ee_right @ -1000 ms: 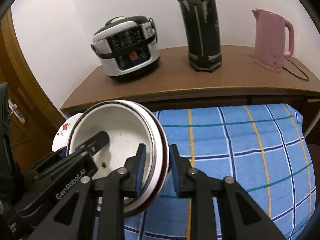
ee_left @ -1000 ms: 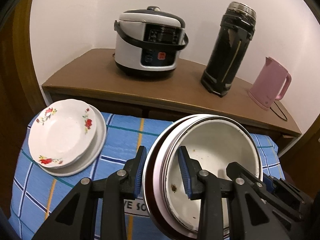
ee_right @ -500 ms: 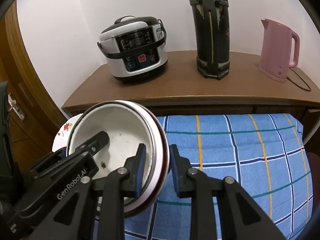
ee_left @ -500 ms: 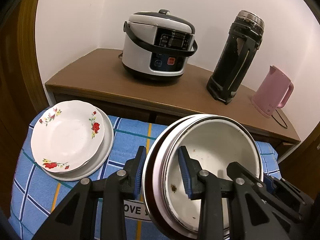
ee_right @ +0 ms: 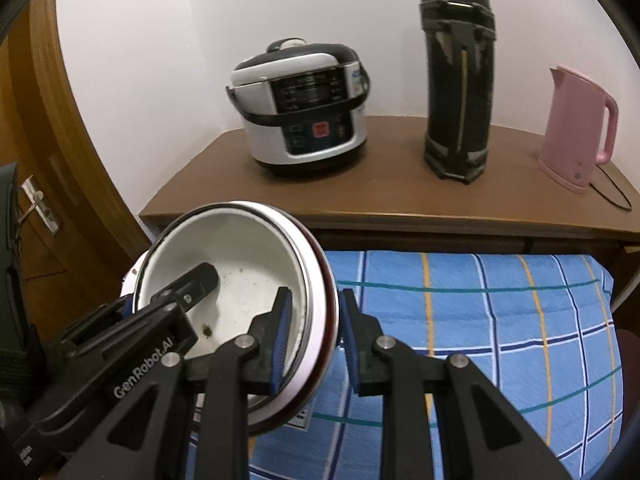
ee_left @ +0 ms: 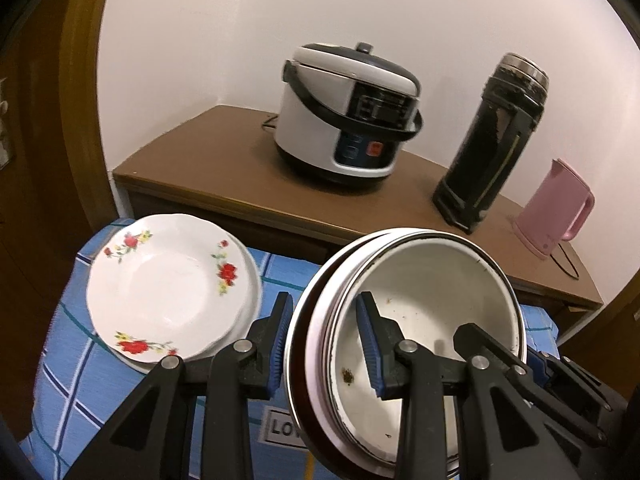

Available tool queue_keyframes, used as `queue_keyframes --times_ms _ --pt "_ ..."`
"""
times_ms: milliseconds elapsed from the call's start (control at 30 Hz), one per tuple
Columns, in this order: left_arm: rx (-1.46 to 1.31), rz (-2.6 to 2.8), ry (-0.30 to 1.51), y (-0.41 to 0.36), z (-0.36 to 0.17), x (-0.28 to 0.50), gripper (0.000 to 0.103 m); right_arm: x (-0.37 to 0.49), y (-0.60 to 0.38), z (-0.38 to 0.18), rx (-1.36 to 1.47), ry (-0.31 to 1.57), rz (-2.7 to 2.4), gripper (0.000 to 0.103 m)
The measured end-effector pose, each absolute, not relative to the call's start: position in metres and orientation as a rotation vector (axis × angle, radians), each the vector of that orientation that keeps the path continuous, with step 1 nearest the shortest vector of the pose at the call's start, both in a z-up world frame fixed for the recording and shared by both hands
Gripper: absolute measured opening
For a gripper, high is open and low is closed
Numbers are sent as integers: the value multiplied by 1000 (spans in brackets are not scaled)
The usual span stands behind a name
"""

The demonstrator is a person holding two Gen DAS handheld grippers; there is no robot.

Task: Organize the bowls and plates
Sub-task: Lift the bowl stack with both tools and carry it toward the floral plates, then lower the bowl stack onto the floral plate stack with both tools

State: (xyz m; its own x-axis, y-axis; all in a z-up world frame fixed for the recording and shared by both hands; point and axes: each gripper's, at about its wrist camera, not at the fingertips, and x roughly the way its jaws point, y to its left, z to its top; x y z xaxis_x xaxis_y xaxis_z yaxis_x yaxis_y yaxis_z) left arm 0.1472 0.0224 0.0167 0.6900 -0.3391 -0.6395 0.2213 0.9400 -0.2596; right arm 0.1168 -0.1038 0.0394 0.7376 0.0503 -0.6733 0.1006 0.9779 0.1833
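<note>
A stack of nested bowls [ee_left: 432, 312], a stained white enamel one inside a white bowl with a dark red outside, hangs tilted above the blue checked cloth [ee_right: 480, 320]. My left gripper [ee_left: 326, 344] is shut on the stack's left rim, one pad inside and one outside. In the right wrist view, my right gripper [ee_right: 314, 332] is shut on the opposite rim of the same bowl stack [ee_right: 240, 272]. Each gripper also shows in the other's view, the right gripper [ee_left: 524, 354] and the left gripper [ee_right: 160, 292]. To the left, white plates with red flowers [ee_left: 160, 288] lie stacked on the cloth.
Behind the cloth stands a brown wooden sideboard [ee_right: 392, 204]. It carries a white and black rice cooker [ee_right: 304, 120], a tall black thermos [ee_right: 458, 80] and a pink kettle [ee_right: 576, 132] with a cord. A wooden door with a metal handle [ee_right: 34, 204] is at the far left.
Both grippers have carried the bowl stack closer to the flowered plates, which now look larger and nearer in the left wrist view. Neither grip on the rim has changed.
</note>
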Motion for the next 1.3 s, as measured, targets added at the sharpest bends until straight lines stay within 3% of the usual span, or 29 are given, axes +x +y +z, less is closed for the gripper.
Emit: queue_keyframes --times_ms 1300 --pt "-237 -105 756 150 0 191 36 190 21 13 149 795 154 24"
